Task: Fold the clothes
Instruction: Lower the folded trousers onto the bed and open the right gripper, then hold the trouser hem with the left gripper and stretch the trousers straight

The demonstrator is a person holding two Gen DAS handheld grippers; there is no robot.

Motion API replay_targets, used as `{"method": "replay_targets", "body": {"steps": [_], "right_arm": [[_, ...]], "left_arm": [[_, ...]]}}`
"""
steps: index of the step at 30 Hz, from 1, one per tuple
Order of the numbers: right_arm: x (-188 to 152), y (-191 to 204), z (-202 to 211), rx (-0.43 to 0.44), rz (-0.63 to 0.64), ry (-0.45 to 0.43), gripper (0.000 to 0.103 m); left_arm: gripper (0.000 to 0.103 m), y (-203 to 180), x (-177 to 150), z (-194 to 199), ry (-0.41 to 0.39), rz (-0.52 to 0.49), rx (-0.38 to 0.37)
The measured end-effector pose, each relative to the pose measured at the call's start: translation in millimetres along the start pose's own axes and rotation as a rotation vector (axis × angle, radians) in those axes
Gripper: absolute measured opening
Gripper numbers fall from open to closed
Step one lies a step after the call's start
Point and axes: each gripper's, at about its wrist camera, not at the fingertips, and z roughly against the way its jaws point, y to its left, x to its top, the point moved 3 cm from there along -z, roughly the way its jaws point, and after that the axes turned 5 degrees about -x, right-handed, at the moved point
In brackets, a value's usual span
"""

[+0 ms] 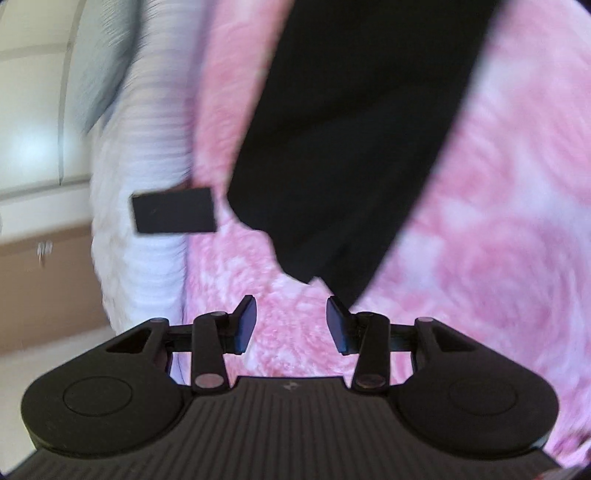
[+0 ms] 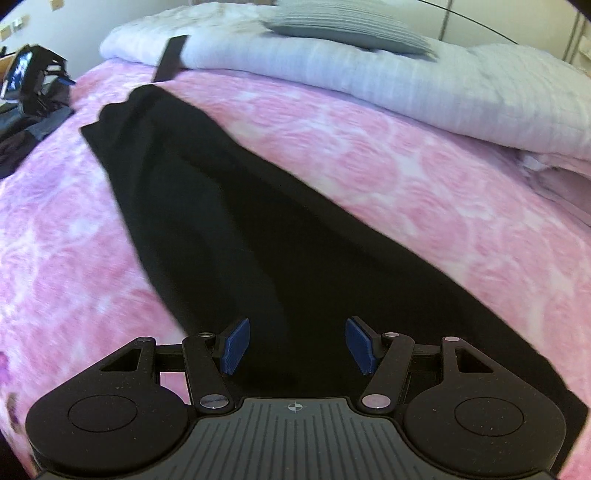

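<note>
A long black garment (image 2: 229, 221) lies spread on a pink patterned bedspread (image 2: 369, 155). In the right wrist view my right gripper (image 2: 295, 347) hovers over the garment's near end, open, nothing between its blue pads (image 2: 236, 345). In the left wrist view the same black garment (image 1: 351, 129) runs up and away, its ragged near corner just ahead of my left gripper (image 1: 291, 325). That gripper stands open over the pink bedspread (image 1: 498, 221), its jaws apart with only the bedspread behind the gap. The left view is blurred by motion.
A folded white quilt (image 2: 406, 70) and a grey pillow (image 2: 351, 22) lie along the bed's far side. A small black rectangle (image 1: 173, 210) rests on the white quilt (image 1: 140, 184). Dark gear (image 2: 33, 74) sits beyond the bed's left edge. Pale cupboard doors (image 1: 33, 110) stand at left.
</note>
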Motion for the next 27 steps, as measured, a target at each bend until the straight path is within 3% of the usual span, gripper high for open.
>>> {"method": "replay_targets", "body": {"steps": [5,10,14,20,22,23,27], "right_arm": [[21,77,-17,0.017,0.098,-0.046,0.061],[50,149,-52,-0.094,0.156,-0.07,0.061],[76,191,-92,-0.189,0.096,-0.035,0.062],[126,265,-135,-0.169,0.163,-0.087,0.062],[145,283,-148,-0.17,0.165,-0.109,0.069],[154,290,-154,-0.173,0.163,-0.12,0.083],[186,315,-179,-0.174,0.17,-0.154,0.086]], "left_arm": [[0.018,-14,-12,-34,-0.092,-0.115,0.083],[0.019,-21,-20,-97,-0.222,-0.253,0.153],[0.018,-35,-33,-124,-0.347,-0.419,0.19],[0.026,-37,-53,-126,-0.469,-0.399,0.259],[0.026,-36,-58,-123,-0.502,-0.405,0.24],[0.027,-34,-61,-122,-0.519,-0.402,0.225],[0.028,-31,-72,-118,-0.562,-0.421,0.182]]}}
